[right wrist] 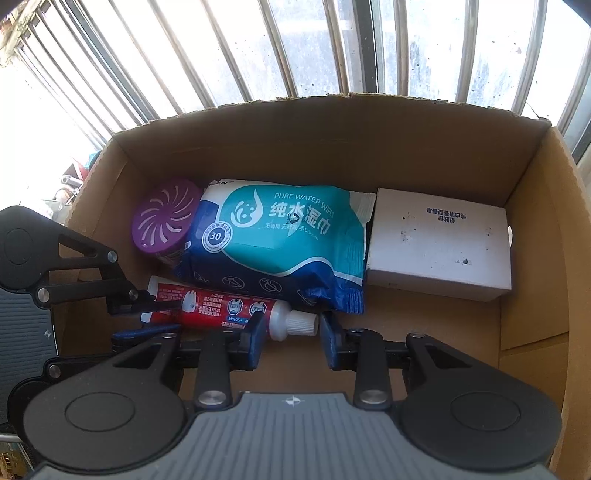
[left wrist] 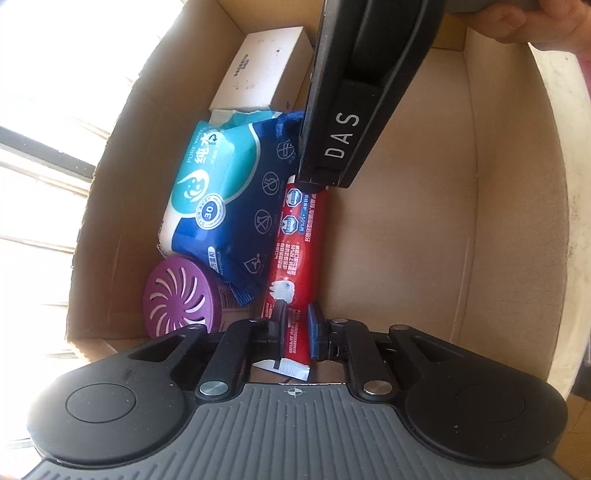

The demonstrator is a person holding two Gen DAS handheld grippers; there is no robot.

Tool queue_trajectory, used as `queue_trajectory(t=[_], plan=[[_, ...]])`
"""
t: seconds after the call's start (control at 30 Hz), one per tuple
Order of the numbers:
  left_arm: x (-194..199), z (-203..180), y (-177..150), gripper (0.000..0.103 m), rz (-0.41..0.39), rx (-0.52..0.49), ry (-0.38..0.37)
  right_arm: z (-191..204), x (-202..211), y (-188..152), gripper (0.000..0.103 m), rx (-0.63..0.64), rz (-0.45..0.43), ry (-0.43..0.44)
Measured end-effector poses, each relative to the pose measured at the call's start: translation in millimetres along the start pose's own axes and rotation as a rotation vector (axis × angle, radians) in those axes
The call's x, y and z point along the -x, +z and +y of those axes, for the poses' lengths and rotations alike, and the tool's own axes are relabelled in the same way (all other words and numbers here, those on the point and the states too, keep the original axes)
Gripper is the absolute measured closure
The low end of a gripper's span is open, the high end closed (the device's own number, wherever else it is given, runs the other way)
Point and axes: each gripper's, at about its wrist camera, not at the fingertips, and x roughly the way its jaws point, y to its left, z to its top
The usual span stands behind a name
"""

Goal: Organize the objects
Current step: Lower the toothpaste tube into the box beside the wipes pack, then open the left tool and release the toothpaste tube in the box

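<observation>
A red toothpaste tube (left wrist: 295,240) (right wrist: 221,306) lies along the floor of a cardboard box (left wrist: 424,240) (right wrist: 332,147). My left gripper (left wrist: 297,325) (right wrist: 166,315) is shut on the tube's flat crimped end. At the other end, my right gripper (right wrist: 293,330) (left wrist: 319,182) has the white cap and shoulder between its blue pads, which sit against them. Beside the tube lies a blue and teal wet-wipes pack (left wrist: 221,192) (right wrist: 280,236). A purple vented air freshener (left wrist: 177,299) (right wrist: 166,218) and a white carton (left wrist: 258,70) (right wrist: 439,247) flank the pack.
The items fill one long side of the box; its other half is bare cardboard floor (right wrist: 443,332). The box walls stand high all round. A person's hand (left wrist: 535,22) holds the right gripper. Window bars (right wrist: 295,48) rise behind the box.
</observation>
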Motion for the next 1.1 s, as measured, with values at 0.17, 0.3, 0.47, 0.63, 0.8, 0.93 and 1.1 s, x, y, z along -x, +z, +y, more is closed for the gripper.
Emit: queue_trajectory(t=[0.17,0.3,0.47,0.63,0.8,0.93,1.1], plan=[[24.3,-13.9,-15.5,0.089,-0.118,0.024,0.01,-7.3,10.0,-5.3,0.068,0.007,-0.011,0.027],[28.5,-18.1,-23.9,0.089,-0.134,0.056,-0.01,-12.5,12.9,-8.5,0.068,-0.017,0.025,0.058],[37.7,-29.7,-31.0,0.089,-0.14,0.014,0.052,1.9,13.4,-18.7,0.071,0.059,0.078,0.054],[50.4,-45.3,-35.5,0.09,-0.153,0.017,0.055,14.7,7.2,-38.8,0.075,0.094,0.138,0.076],[53.1,-31.4,-39.0,0.09,-0.156,-0.018,0.034,18.9,5.7,-46.6,0.074,0.079,0.17,0.13],[15.2,30.7,5.9,0.089,-0.099,-0.074,0.072,23.9,6.5,-52.5,0.074,0.058,0.187,0.157],[12.9,38.6,5.7,0.088,-0.078,-0.104,0.083,19.1,7.2,-51.2,0.074,0.018,0.218,0.225]])
